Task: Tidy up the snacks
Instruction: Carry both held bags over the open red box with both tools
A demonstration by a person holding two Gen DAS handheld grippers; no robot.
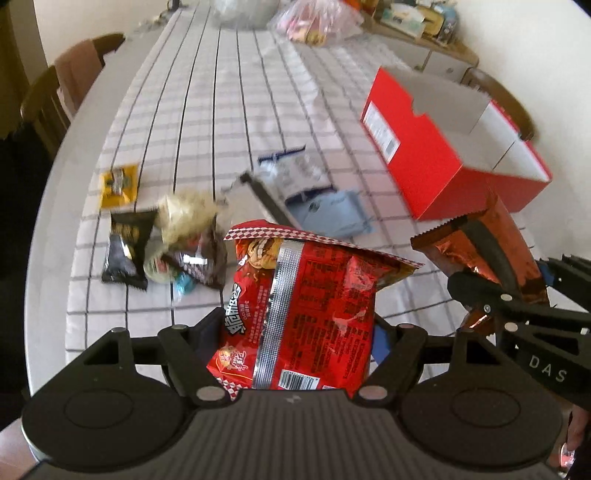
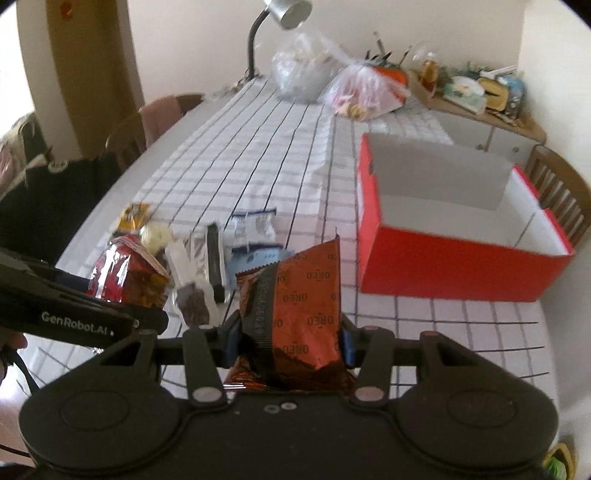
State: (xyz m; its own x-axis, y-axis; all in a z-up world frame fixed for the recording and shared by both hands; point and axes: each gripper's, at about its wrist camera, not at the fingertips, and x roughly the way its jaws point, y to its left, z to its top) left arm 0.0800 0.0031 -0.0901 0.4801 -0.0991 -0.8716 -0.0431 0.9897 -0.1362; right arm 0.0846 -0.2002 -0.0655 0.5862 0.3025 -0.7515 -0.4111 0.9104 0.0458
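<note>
Checked tablecloth [image 1: 229,110]: L hand-held gripper [image 1: 299,332] clamps red noodle pack [image 1: 314,295]; R [image 2: 291,332] Oreo pack [image 2: 299,291].

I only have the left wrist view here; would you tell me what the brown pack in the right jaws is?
Observer: The brown pack reads OREO on its wrapper.
Operator: Do the jaws press it from both sides?
Observer: Yes, the right gripper has a blue pad against each side.
Operator: What stands at the far end of the table?
Observer: A gooseneck lamp, beside the clear bags.
</note>
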